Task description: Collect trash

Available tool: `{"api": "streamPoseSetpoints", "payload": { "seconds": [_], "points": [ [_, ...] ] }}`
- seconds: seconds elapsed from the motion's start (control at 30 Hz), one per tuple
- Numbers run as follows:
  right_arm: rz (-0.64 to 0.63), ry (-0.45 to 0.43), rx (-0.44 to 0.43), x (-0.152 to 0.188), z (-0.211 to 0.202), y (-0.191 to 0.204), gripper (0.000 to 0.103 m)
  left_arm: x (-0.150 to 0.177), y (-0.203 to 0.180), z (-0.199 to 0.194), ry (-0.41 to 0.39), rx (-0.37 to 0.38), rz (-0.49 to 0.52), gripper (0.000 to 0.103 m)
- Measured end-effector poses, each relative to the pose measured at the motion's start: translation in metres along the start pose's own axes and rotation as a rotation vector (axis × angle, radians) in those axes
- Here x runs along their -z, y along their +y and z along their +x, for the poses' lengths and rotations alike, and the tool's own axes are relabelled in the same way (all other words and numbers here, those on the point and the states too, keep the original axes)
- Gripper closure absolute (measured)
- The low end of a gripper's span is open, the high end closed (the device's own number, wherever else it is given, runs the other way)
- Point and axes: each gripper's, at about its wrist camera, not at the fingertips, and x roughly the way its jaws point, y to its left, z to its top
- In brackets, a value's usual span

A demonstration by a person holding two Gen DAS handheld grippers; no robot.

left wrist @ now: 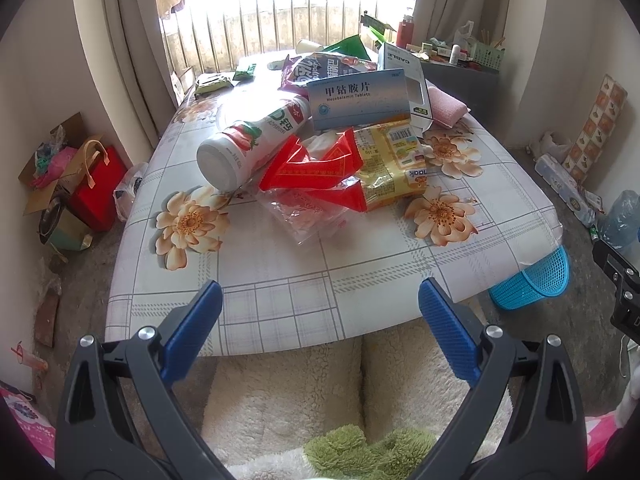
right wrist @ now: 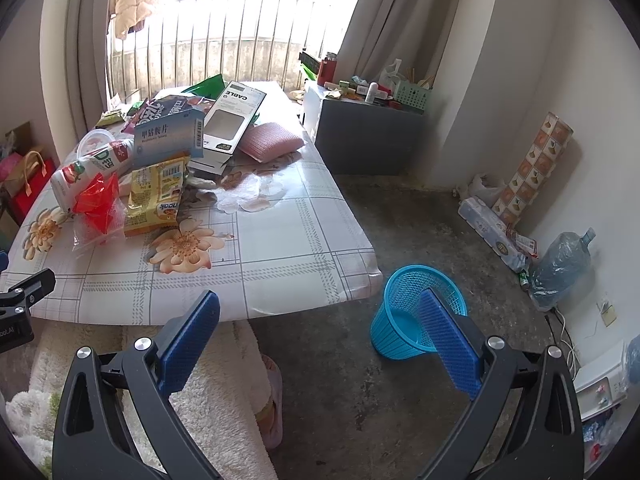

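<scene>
Both the left hand-held gripper [left wrist: 320, 312] and right hand-held gripper [right wrist: 320, 320] gape wide and empty; the trash pile's white bottle [left wrist: 248, 142] lies on the surface [left wrist: 280, 280] at the left one's eleven o'clock, long axis slanting toward one o'clock, nearer the left; blue basket [right wrist: 416, 312] by the right.

Barred window [right wrist: 224, 32] at the back, overexposed by daylight, flanked by beige curtains [right wrist: 384, 16]. Plain pale walls [right wrist: 520, 60]. Bare, stained concrete floor [right wrist: 400, 232]. Counter [right wrist: 280, 264] under a flower-print checked cloth. Grey cabinet [right wrist: 368, 140] in the far right corner.
</scene>
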Motion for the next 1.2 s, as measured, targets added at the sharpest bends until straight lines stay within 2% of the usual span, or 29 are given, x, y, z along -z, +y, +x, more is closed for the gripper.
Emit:
{"api": "streamPoseSetpoints", "payload": {
  "seconds": [0.67,0.83,0.93,1.07,1.2],
  "points": [
    [0.019,-0.011,-0.003,-0.001,-0.003,-0.003,0.006,-0.002,0.004,0.0,-0.003,-0.008,-0.005,0.009],
    [0.038,-0.022,-0.022,-0.004,0.001,-0.004,0.006,-0.009,0.011,0.002,-0.033,-0.014,-0.01,0.009],
    [0.051,-0.035,-0.072,-0.007,0.006,-0.001,0.006,-0.013,0.021,0.006,-0.061,0.013,-0.02,0.009],
    [0.08,-0.072,-0.189,-0.015,0.016,0.008,0.006,-0.018,0.038,0.011,-0.126,0.073,-0.025,0.009],
    [0.107,-0.06,-0.311,-0.03,0.034,0.025,0.006,-0.023,0.054,0.016,-0.199,0.136,-0.02,0.009]
  ]
}}
